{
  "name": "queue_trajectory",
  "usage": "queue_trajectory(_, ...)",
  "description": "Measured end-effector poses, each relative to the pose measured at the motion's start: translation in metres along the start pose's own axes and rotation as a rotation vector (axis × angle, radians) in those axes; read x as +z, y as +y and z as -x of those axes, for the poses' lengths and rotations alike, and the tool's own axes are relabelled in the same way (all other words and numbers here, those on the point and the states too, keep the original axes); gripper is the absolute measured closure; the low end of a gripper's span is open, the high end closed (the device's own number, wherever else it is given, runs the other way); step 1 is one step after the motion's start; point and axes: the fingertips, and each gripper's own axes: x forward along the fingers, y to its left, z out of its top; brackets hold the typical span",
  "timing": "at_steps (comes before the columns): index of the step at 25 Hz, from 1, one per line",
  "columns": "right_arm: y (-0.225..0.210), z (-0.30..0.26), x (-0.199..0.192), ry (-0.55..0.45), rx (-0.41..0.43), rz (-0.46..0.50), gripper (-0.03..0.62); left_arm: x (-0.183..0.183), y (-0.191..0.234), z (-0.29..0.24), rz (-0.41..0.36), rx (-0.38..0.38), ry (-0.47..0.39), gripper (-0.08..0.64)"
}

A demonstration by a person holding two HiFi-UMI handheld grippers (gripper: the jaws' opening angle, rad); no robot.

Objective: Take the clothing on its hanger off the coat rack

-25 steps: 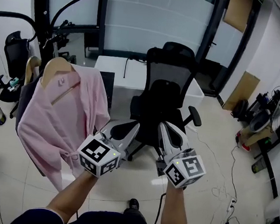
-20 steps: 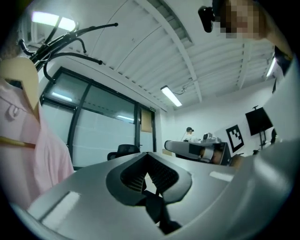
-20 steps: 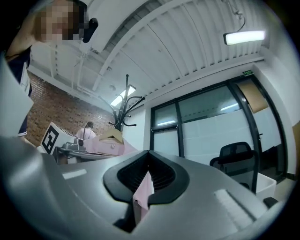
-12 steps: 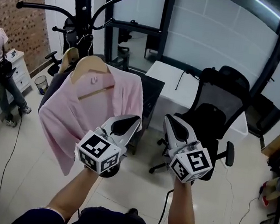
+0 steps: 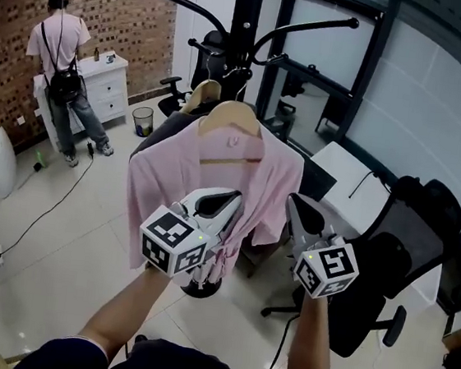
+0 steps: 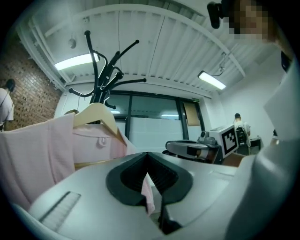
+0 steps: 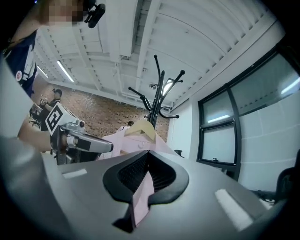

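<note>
Approach step. Pink robe [image 5: 215, 178] hangs on wooden hanger [image 5: 232, 115], hooked on coat rack [image 5: 247, 24]. Left gripper [image 5: 230, 200] and right gripper [image 5: 298, 205] low before robe. Fingers of both closed, thin pink sliver between; robe apparently not gripped. Next, likely: raise, open fingers, grasp hanger, lift hook clear.

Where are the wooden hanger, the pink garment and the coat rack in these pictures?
wooden hanger [image 5: 232, 112], head view, the crest below its hook
pink garment [image 5: 164, 184], head view, its front panel at picture left
coat rack [image 5: 247, 24], head view, its black upright pole
</note>
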Motion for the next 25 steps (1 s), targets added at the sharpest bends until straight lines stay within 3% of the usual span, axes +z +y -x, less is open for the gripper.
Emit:
queue_trajectory(7,0.031,-0.037,0.006,0.01,0.096,0.036,0.591,0.008,0.031,0.03,0.009,0.085,-0.015,0.548)
queue_trajectory(14,0.041,-0.046,0.007,0.021,0.09,0.049,0.588,0.011,0.038,0.045,0.0,0.094,-0.007,0.548)
queue_trajectory(19,0.023,-0.054,0.015,0.031,0.068,0.103,0.566,0.015,0.042,0.049,-0.008,0.11,-0.01,0.548)
queue_trajectory(25,-0.006,-0.083,0.016,0.096,0.073,0.205,0.49,0.014,0.048,0.046,-0.014,0.129,-0.008,0.548)
